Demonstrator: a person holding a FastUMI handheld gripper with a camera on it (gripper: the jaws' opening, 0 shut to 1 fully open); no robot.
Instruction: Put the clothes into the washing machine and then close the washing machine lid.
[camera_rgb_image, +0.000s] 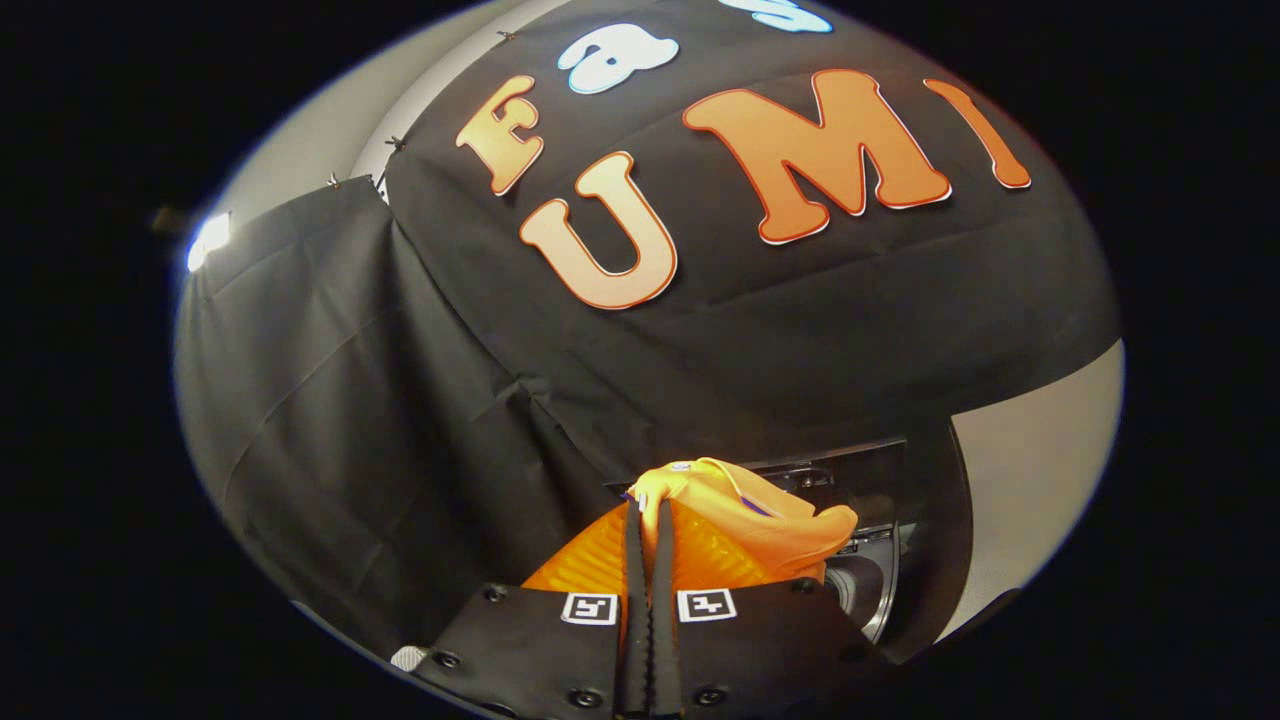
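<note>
Before the black cloth wall (420, 400), the gripper (649, 515) is clenched on orange clothes (760, 520).

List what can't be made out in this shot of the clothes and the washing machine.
- Washing machine, gripper view: the orange garment covers most of it; whether its lid is open can't be told.
- Orange garment: its lower part is cut off behind the claw, whose fingers are shut on it, so its type and full shape stay unclear.
- Drum contents: too dark and small to see.
</note>
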